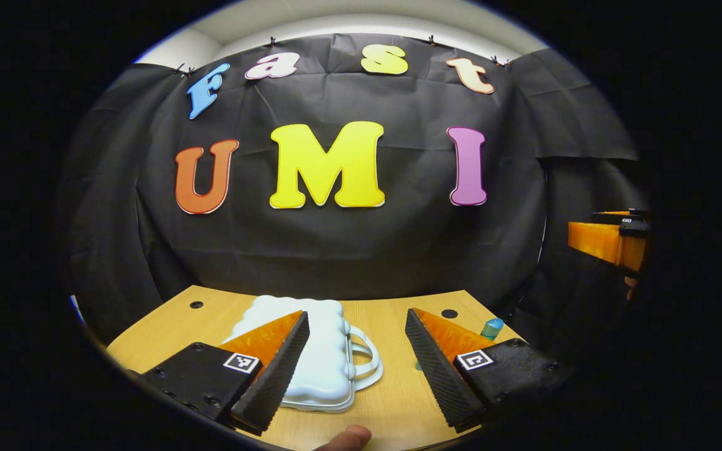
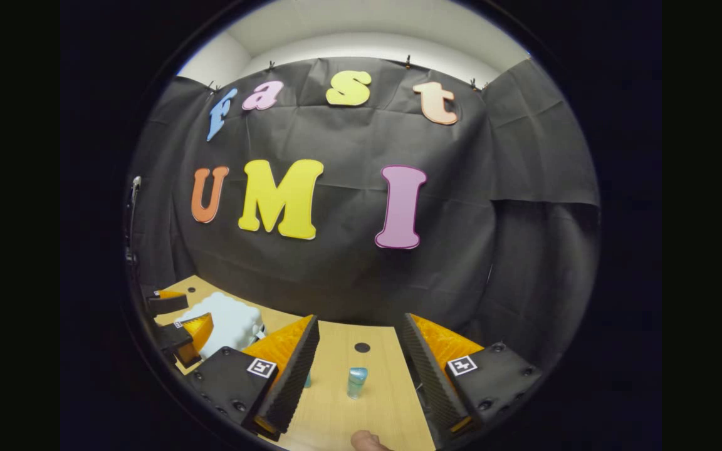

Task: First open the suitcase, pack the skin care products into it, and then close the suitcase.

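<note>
a black cloth wall backs a pale wooden surface (image 1: 392, 401) in the booth, with a strip of white wall above the cloth.

in the left gripper view we see the left claw (image 1: 356, 369) spread wide, holding nothing, hovering over the near part of the surface. between and behind its fingers lies the white suitcase (image 1: 326, 357), a small lumpy-shelled case lying flat with its lid down and its white handle (image 1: 366, 360) pointing to the right of that view. one finger of the claw crosses in front of the case's left part; we cannot tell whether it touches the shell. a fingertip of the person's hand (image 1: 345, 438) shows at the bottom edge. past the right finger a small blue bottle (image 1: 492, 327) stands near the far right corner of the surface, well apart from the case. farther right, in the air, we see part of the other gripper's body.

in the right gripper view the right claw (image 2: 361, 376) is also spread, with nothing pinched. the blue bottle (image 2: 357, 382) stands upright on the surface between its fingers, touching neither. a dark round hole (image 2: 362, 347) sits in the surface just behind the bottle. off to the left we see the suitcase (image 2: 226, 324) with the left claw (image 2: 176, 326) beside it, its fingers apart.
</note>
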The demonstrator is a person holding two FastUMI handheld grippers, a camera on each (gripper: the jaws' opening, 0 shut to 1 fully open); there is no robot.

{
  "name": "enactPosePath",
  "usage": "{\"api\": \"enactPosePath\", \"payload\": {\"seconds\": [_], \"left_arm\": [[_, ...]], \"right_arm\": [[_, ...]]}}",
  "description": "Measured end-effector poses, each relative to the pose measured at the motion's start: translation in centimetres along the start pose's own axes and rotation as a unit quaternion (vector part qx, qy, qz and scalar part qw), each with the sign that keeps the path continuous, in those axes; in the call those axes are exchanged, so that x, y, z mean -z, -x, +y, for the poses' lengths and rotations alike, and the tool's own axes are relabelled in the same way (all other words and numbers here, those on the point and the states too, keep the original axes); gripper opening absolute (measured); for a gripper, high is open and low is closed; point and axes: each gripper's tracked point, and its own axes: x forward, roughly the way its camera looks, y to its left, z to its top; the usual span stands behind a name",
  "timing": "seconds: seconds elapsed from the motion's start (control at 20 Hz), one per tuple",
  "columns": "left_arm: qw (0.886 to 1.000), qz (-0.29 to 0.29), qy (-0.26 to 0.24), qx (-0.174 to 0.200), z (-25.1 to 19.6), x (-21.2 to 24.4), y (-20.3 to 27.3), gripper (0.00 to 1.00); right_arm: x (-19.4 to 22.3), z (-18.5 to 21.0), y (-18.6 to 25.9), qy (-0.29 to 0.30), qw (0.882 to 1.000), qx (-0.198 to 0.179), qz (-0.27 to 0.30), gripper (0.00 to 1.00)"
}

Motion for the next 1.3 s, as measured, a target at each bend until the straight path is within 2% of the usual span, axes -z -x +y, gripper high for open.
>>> {"api": "enactPosePath", "payload": {"seconds": [0.15, 0.3, 0.4, 0.5, 0.65, 0.8, 0.9, 1.05, 1.1, 1.15, 1.2, 1.25, 1.3], "left_arm": [[0.999, 0.018, -0.035, -0.012, 0.7, 1.9, -1.7, 0.98], [0.991, 0.033, -0.126, -0.012, 0.7, 5.0, -4.1, 0.99], [0.978, 0.045, -0.202, -0.004, 0.1, 7.8, -5.6, 0.99], [0.952, 0.066, -0.298, -0.014, 0.3, 10.6, -6.9, 0.99], [0.903, 0.083, -0.421, -0.008, -0.6, 14.0, -8.4, 0.99], [0.859, 0.120, -0.497, -0.020, -0.4, 16.7, -9.8, 0.98], [0.835, 0.127, -0.535, -0.021, -0.6, 17.1, -11.2, 0.98], [0.781, 0.134, -0.609, -0.038, -0.8, 16.8, -12.7, 0.94], [0.767, 0.142, -0.625, -0.036, -0.8, 17.2, -13.1, 0.81], [0.755, 0.155, -0.636, -0.031, -0.7, 17.9, -13.4, 0.74], [0.746, 0.172, -0.643, -0.026, -0.4, 18.5, -13.6, 0.62], [0.740, 0.186, -0.646, -0.018, -0.2, 19.0, -13.7, 0.54], [0.733, 0.191, -0.653, -0.020, -0.1, 18.9, -13.6, 0.33]], "right_arm": [[0.7, -0.6, -0.3, 0.013, 1.000, 0.009, 0.007, 0.80], [1.4, -2.5, -0.8, 0.005, 1.000, 0.024, 0.015, 0.80], [1.5, -4.8, -1.4, 0.003, 0.999, 0.045, 0.010, 0.80], [2.2, -7.0, -2.1, -0.001, 0.998, 0.064, 0.014, 0.80], [3.7, -9.5, -2.5, -0.014, 0.996, 0.081, 0.022, 0.80], [5.5, -11.0, -2.9, -0.019, 0.996, 0.086, 0.031, 0.80], [6.9, -11.5, -3.0, -0.014, 0.996, 0.080, 0.036, 0.80], [8.5, -12.3, -3.1, -0.008, 0.996, 0.074, 0.044, 0.80], [9.0, -12.5, -3.1, -0.011, 0.996, 0.072, 0.048, 0.80], [9.3, -12.8, -3.0, -0.014, 0.996, 0.072, 0.051, 0.80], [9.4, -12.9, -2.9, -0.017, 0.996, 0.072, 0.052, 0.80], [9.5, -13.1, -2.7, -0.018, 0.996, 0.073, 0.053, 0.80], [9.5, -13.1, -2.6, -0.020, 0.996, 0.073, 0.054, 0.80]]}}
